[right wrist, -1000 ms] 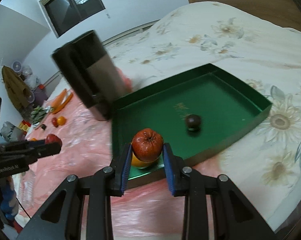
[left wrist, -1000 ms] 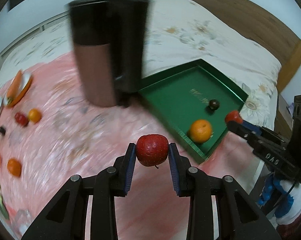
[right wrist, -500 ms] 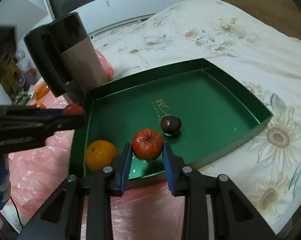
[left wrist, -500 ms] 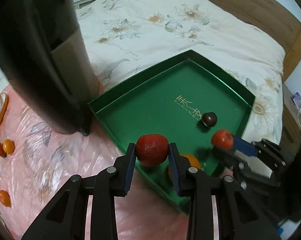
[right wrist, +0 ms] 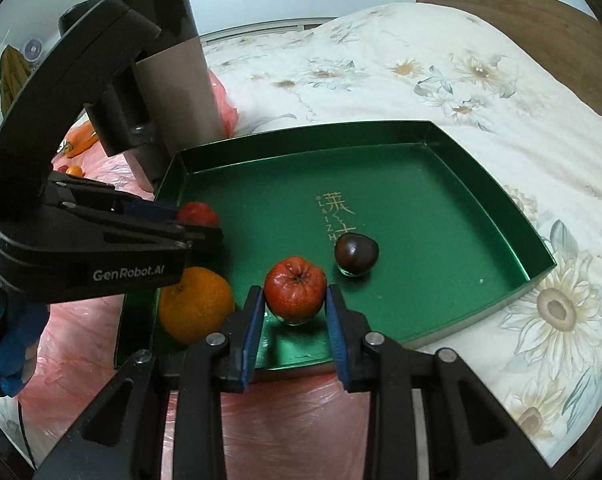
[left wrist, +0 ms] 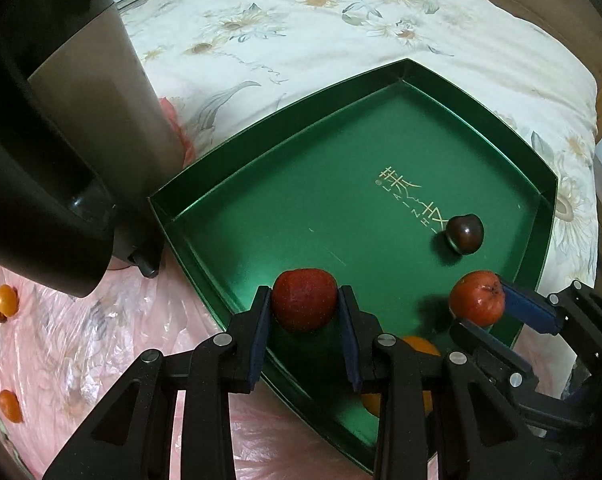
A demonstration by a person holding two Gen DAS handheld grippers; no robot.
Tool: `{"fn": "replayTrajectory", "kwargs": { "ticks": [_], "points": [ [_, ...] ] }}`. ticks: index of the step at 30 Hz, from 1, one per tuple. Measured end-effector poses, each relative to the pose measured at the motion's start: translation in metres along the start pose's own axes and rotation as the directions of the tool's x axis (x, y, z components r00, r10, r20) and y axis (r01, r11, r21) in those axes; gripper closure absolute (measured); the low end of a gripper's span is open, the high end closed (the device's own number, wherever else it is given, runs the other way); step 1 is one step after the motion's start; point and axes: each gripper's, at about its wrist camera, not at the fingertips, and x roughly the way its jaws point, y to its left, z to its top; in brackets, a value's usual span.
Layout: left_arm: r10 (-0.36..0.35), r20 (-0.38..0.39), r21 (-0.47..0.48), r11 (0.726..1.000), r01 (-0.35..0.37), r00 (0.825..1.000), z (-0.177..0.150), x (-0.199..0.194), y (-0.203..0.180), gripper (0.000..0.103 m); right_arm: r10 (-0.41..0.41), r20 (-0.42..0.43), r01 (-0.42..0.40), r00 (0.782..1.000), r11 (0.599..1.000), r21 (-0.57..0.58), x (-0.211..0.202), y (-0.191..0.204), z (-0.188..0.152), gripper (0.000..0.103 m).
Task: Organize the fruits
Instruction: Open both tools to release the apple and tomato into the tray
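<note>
Left wrist view: left hand-held gripper [left wrist: 305, 308] clenched on red apple [left wrist: 304, 305], above near corner of green tray [left wrist: 381, 80] on bed [left wrist: 341, 12]. Dark plum [left wrist: 465, 234] and orange [left wrist: 421, 347] in tray.

Right wrist view: right hand-held gripper [right wrist: 295, 306] clenched on wrinkled red fruit [right wrist: 295, 289] over tray floor, beside orange, near plum. Tall dark appliance [right wrist: 173, 80] behind tray.

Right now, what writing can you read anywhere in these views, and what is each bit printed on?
"GenRobot.AI": white lettering on the side of the left gripper's black body, right wrist view.
"LAIZH": gold letters on the floor of the green tray; the rest is hidden behind the dark fruit.
Large gold characters beside them: stylised, not legible to me.
</note>
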Motion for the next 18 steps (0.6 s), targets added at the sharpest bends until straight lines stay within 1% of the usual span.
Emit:
{"fn": "replayTrajectory", "kwargs": {
  "ticks": [1, 2, 4, 5, 6, 7, 8, 13, 18],
  "points": [
    [-0.009, 0.003, -0.001, 1.000, 0.009, 1.000, 0.000, -0.002, 0.001, 0.071, 0.002, 0.001, -0.002, 1.000, 1.000, 0.006, -0.001, 0.000, 0.000, 0.079],
    [-0.015, 0.010, -0.003, 1.000, 0.015, 1.000, 0.000, -0.004, 0.001, 0.061, 0.003, 0.002, -0.003, 1.000, 1.000, 0.011, -0.001, -0.001, 0.000, 0.078],
    [-0.012, 0.037, -0.006, 1.000, 0.012, 0.999, 0.000, -0.012, 0.002, 0.053, 0.002, 0.004, -0.003, 1.000, 1.000, 0.013, -0.003, 0.000, 0.000, 0.078],
    [-0.008, 0.050, -0.006, 1.000, 0.009, 0.999, -0.001, -0.017, 0.002, 0.052, 0.001, 0.005, -0.001, 1.000, 1.000, 0.013, -0.004, 0.000, -0.001, 0.074],
    [-0.010, 0.055, -0.007, 1.000, 0.011, 0.998, -0.001, -0.020, 0.002, 0.052, -0.001, 0.007, 0.001, 1.000, 1.000, 0.015, -0.005, 0.000, -0.001, 0.061],
    [-0.016, 0.060, -0.009, 1.000, 0.016, 0.998, -0.002, -0.024, 0.002, 0.052, -0.004, 0.010, 0.004, 1.000, 1.000, 0.020, -0.007, 0.000, -0.001, 0.055],
    [-0.020, 0.065, -0.011, 1.000, 0.020, 0.998, -0.003, -0.027, 0.003, 0.052, -0.006, 0.018, 0.005, 1.000, 1.000, 0.025, -0.011, 0.000, -0.001, 0.052],
    [-0.041, 0.113, -0.012, 0.999, 0.043, 0.993, -0.017, -0.057, 0.002, 0.052, -0.005, 0.046, 0.003, 0.999, 0.999, 0.039, -0.031, 0.000, -0.003, 0.052],
    [-0.014, 0.177, 0.004, 1.000, 0.013, 0.984, -0.037, -0.087, -0.003, 0.051, 0.007, 0.074, -0.012, 0.997, 0.997, 0.071, -0.054, 0.003, -0.008, 0.052]
  ]
}}
